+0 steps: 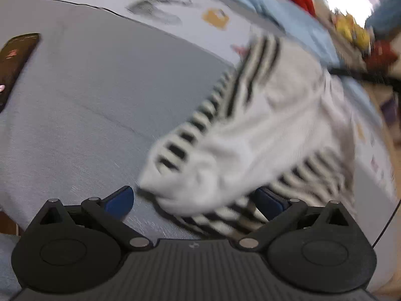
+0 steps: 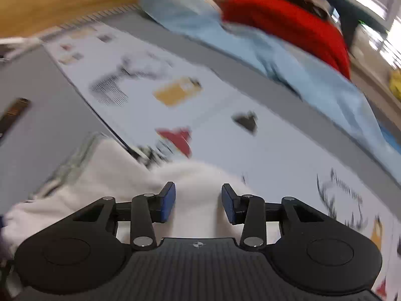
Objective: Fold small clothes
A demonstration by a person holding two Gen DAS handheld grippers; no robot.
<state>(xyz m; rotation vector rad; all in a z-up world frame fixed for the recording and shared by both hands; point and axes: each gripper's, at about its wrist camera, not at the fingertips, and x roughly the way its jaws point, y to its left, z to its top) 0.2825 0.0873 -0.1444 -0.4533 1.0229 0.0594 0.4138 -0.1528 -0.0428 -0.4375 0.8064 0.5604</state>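
Observation:
A small white garment with black stripes (image 1: 250, 130) lies bunched on the grey bed surface (image 1: 87, 100), blurred by motion. My left gripper (image 1: 194, 200) is open, its blue pads (image 1: 120, 200) wide apart on either side of the garment's near edge. In the right wrist view the garment (image 2: 125, 180) shows as white cloth under and in front of my right gripper (image 2: 198, 200). The right gripper is open, its blue pads (image 2: 168, 200) apart above the cloth, not closed on it.
A dark phone (image 1: 15, 57) lies on the bed at the left. A pale printed sheet (image 2: 200, 115) with cartoon patches covers the far side. Light blue cloth (image 2: 288, 57) and a red garment (image 2: 288, 22) lie beyond it. A black cable (image 1: 351, 72) runs at the right.

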